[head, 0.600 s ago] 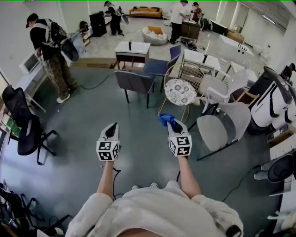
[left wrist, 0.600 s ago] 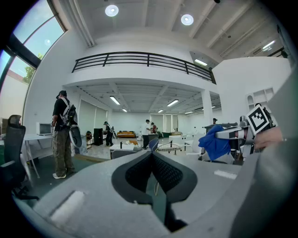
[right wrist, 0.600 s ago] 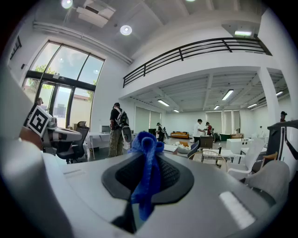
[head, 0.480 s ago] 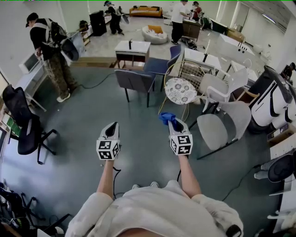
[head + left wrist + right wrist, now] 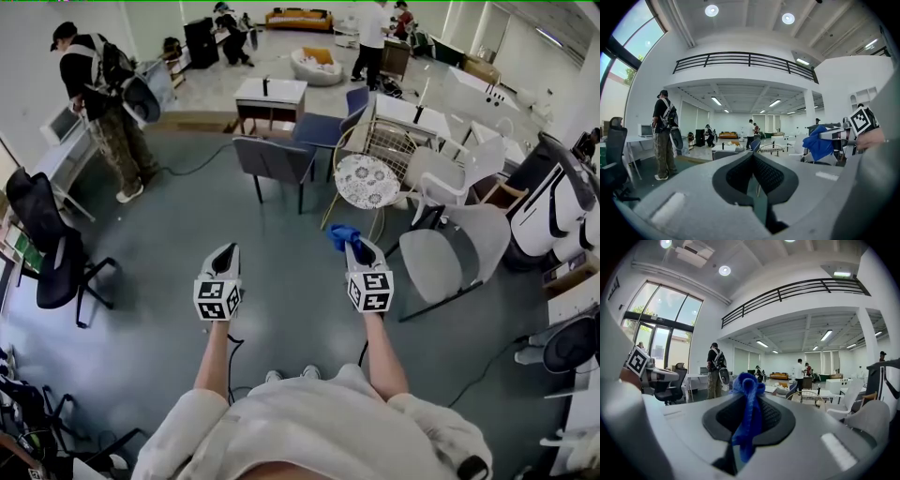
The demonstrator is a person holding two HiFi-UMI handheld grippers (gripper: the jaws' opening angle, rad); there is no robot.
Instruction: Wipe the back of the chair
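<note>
My right gripper [image 5: 352, 246] is shut on a blue cloth [image 5: 341, 234], which sticks up between its jaws [image 5: 747, 411] in the right gripper view. It hangs in the air above the grey floor. Just beyond it stands a chair with a round patterned seat [image 5: 366, 183], and a white shell chair [image 5: 452, 253] is to its right. A blue-grey chair [image 5: 276, 161] stands further back. My left gripper [image 5: 223, 253] is held beside the right one, with its jaws shut and nothing in them [image 5: 752, 157]. The left gripper view shows the cloth [image 5: 817, 143] off to the right.
A black office chair [image 5: 42, 239] stands at the left. A person with a backpack [image 5: 101, 98] is at the back left. Small tables [image 5: 270, 94] and a wire chair [image 5: 386, 145] crowd the back. A white and black machine [image 5: 561, 202] is at the right.
My right gripper with the cloth has drifted slightly to the right. The left gripper has barely moved. The view has shifted a little.
</note>
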